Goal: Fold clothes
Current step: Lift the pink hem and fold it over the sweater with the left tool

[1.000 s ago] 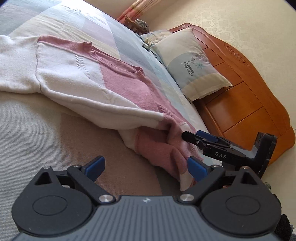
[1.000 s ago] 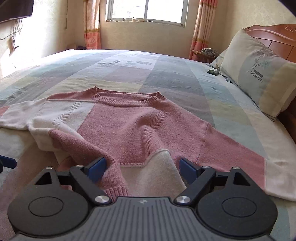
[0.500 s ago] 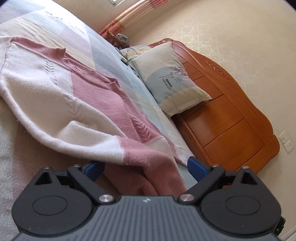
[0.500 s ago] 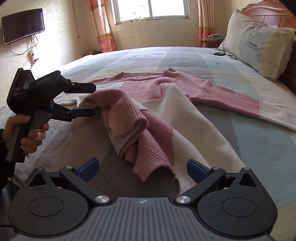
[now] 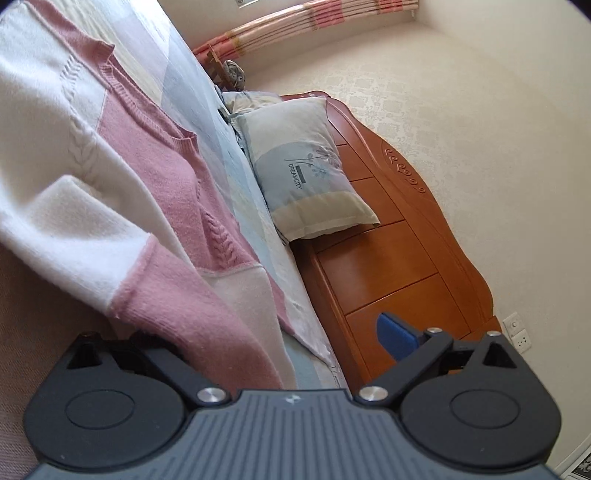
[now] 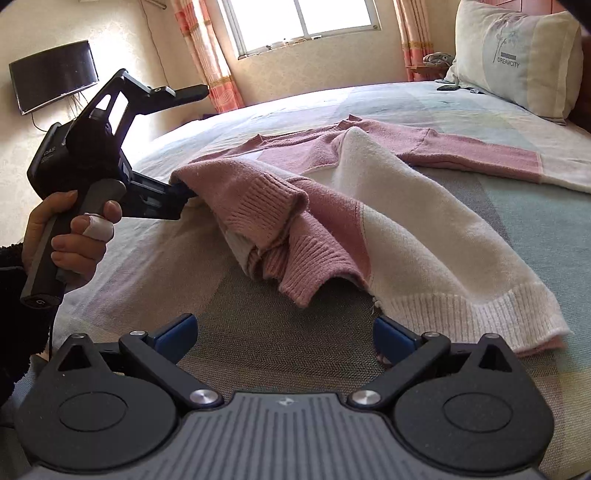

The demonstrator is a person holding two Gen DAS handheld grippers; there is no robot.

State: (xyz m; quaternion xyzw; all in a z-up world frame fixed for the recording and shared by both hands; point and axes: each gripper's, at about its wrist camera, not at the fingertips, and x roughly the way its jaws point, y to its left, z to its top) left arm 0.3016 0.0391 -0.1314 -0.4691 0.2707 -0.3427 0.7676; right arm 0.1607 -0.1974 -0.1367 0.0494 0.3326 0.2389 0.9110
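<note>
Sweater point(image 6: 399, 206): soft, fuzzy knit, ribbed at cuffs and hem. Bedspread point(image 6: 258, 332): matt woven cloth. Headboard point(image 5: 399, 258): glossy varnished wood. Left tool point(image 6: 173, 195): matt black plastic

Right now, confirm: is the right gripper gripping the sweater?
No. The right gripper is open over the bed, with the sweater beyond it.

pillow point(image 6: 517, 62) | headboard point(image 5: 399, 258) | TV point(image 6: 55, 81) | window point(image 6: 303, 22) | curtains point(image 6: 199, 55)
</note>
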